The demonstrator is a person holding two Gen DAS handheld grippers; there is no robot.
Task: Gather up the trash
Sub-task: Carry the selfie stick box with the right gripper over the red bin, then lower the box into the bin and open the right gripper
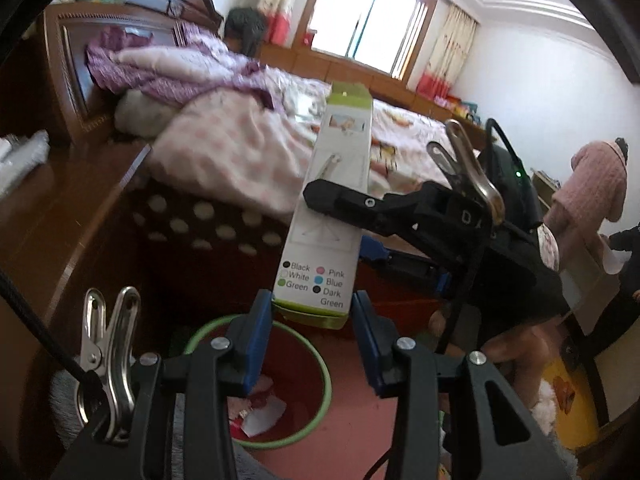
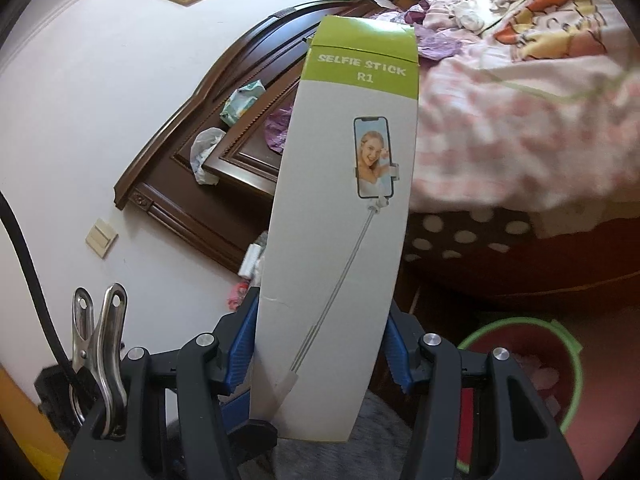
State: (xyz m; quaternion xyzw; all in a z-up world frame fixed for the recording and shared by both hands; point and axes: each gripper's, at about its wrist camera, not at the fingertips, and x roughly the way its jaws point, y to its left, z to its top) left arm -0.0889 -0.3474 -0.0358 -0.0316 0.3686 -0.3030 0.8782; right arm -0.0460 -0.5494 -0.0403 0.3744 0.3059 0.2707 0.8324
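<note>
One box [image 2: 344, 208], both grippers [image 1: 312, 320] [image 2: 320, 344] apparently clamping; one bin [image 1: 320, 380].

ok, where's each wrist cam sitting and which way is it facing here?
Left wrist: on the left gripper, facing across the bed to the window; its blue pads flank the lower end of the selfie stick box; the right gripper shows too.
Right wrist: on the right gripper, facing the headboard; its pads clamp the box.
Shared: box, bed, green-rimmed bin.
</note>
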